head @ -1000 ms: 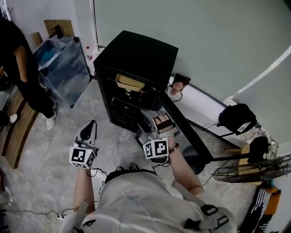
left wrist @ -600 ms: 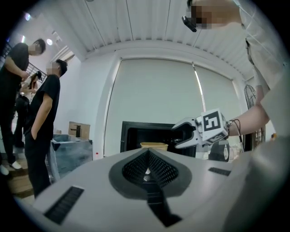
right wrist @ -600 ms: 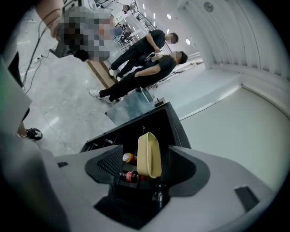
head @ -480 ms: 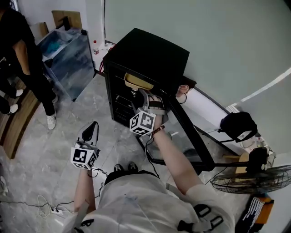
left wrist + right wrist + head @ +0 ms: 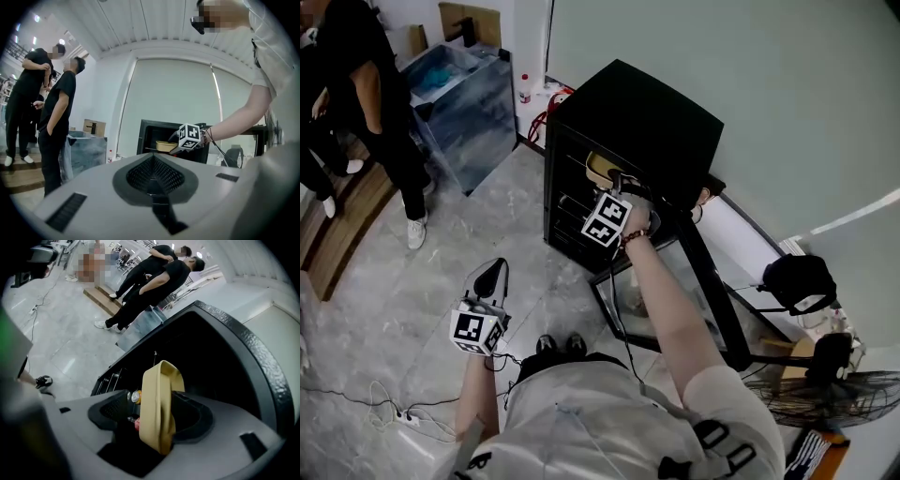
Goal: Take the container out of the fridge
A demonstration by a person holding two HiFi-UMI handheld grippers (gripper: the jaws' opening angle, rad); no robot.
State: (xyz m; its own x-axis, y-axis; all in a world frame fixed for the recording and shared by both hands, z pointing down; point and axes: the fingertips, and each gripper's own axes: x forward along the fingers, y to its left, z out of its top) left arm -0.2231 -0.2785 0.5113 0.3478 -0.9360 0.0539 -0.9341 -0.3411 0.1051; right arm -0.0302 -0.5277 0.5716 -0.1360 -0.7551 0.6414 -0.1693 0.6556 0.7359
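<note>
My right gripper (image 5: pixel 153 417), jaws just opened wide, straddles the container (image 5: pixel 159 394) rim in the fridge (image 5: pixel 647 122), unclamped. The left gripper (image 5: pixel 490 274), closed, sits well back.

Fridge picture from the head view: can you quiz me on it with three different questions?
1. True or false: the fridge is shut.
2. What lies between the right tool's jaws? A a spoon; B the beige container; C nothing.
3. Which tool hangs low, away from the fridge?
Key: 1 false, it stands open. 2 B; those jaws have just been opening, wide around its rim. 3 the left tool.
</note>
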